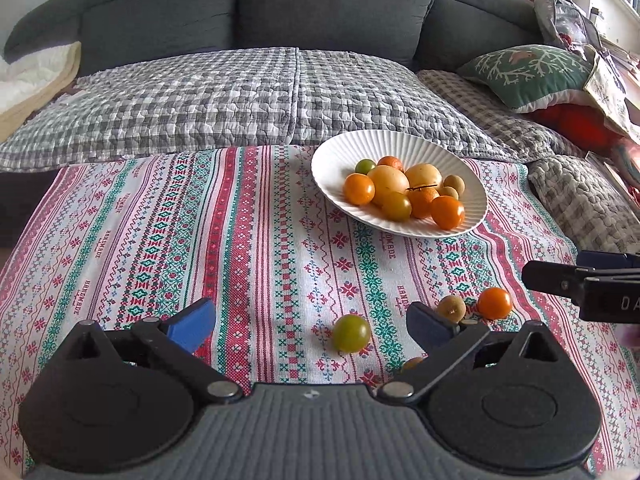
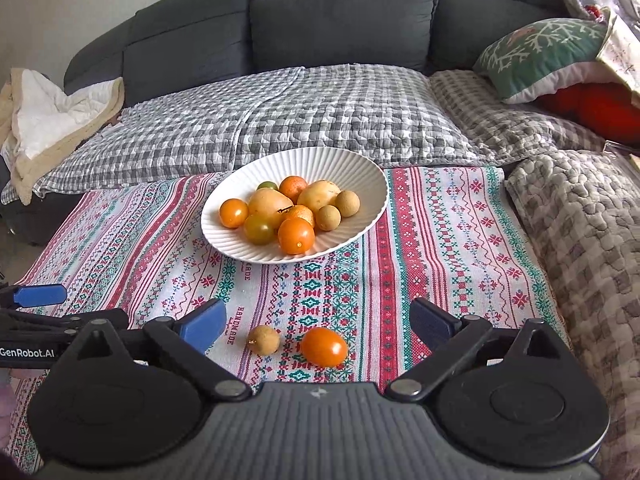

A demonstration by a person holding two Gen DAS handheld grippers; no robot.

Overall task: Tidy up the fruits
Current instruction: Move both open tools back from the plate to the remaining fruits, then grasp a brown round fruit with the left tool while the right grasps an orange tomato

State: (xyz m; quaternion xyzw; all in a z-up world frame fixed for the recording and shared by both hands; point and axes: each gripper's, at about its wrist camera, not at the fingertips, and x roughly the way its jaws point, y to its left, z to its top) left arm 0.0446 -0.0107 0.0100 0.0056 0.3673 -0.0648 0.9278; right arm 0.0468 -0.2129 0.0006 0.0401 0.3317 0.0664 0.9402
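Note:
A white ribbed plate (image 1: 340,152) (image 2: 320,160) at the far side of the patterned cloth holds several orange, yellow and green fruits and longans. My left gripper (image 1: 310,326) is open low over the cloth. A green tomato (image 1: 351,333) lies loose between its blue pads, touching neither. A longan (image 1: 451,308) and an orange tomato (image 1: 495,303) lie just right of its right finger. My right gripper (image 2: 318,324) is open too, with that longan (image 2: 263,340) and orange tomato (image 2: 324,347) on the cloth between its fingers, untouched.
A small fruit (image 1: 412,364) is half hidden under the left gripper's right finger. The two grippers sit side by side, close together. A grey sofa (image 2: 344,20) with checked quilts runs behind the table, and a green cushion (image 2: 540,56) lies at the right.

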